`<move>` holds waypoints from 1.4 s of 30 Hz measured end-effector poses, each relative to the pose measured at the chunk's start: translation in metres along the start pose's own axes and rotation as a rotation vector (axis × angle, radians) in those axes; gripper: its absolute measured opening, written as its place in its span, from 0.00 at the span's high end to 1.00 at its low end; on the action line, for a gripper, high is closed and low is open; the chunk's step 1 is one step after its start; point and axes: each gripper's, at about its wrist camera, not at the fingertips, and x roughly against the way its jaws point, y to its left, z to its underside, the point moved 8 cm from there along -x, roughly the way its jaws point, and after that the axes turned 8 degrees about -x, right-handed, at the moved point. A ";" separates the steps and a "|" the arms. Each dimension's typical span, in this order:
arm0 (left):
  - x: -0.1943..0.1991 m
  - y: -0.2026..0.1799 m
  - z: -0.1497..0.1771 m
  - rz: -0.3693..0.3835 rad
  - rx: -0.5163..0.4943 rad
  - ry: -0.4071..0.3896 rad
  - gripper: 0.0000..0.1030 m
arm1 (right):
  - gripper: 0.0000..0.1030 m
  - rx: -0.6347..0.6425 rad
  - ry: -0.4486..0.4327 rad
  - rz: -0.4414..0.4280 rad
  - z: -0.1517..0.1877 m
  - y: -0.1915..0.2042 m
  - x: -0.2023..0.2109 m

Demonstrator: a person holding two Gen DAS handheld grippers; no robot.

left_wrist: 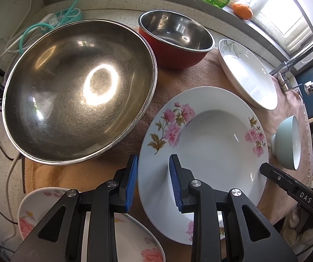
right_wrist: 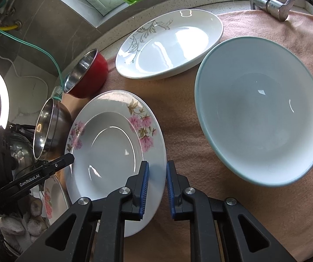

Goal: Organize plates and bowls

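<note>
Pink-flowered plate (left_wrist: 202, 144) sat centre; w/ both claws, left (left_wrist: 153, 181) & right (right_wrist: 157, 187), open astride its rim, we judged pinch-and-lift came next.

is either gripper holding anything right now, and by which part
Nothing is held. Both the left gripper and the right gripper have open jaws straddling opposite rims of the pink-flowered plate, not closed on it.
</note>
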 end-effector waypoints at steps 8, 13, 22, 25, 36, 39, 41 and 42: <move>0.001 0.003 0.001 0.011 0.025 -0.006 0.73 | 0.86 0.011 0.000 0.002 0.000 0.001 0.001; 0.002 0.004 0.002 0.019 0.031 -0.006 0.73 | 0.86 0.008 -0.002 0.004 0.000 0.000 0.002; 0.003 -0.005 0.003 0.027 0.022 -0.001 0.73 | 0.86 0.002 -0.008 0.012 -0.001 -0.005 0.006; 0.003 -0.009 0.004 0.031 0.017 0.000 0.73 | 0.86 0.000 -0.011 0.016 -0.001 -0.006 0.008; 0.003 -0.023 0.012 0.034 0.011 0.006 0.73 | 0.86 -0.013 -0.022 0.014 0.004 -0.015 0.018; 0.004 -0.025 0.016 0.036 0.015 0.009 0.73 | 0.86 -0.013 -0.025 0.013 0.005 -0.017 0.019; 0.005 -0.027 0.018 0.034 0.014 0.009 0.73 | 0.86 -0.013 -0.025 0.013 0.006 -0.018 0.021; 0.005 -0.028 0.019 0.033 0.014 0.009 0.73 | 0.86 -0.011 -0.025 0.013 0.006 -0.018 0.021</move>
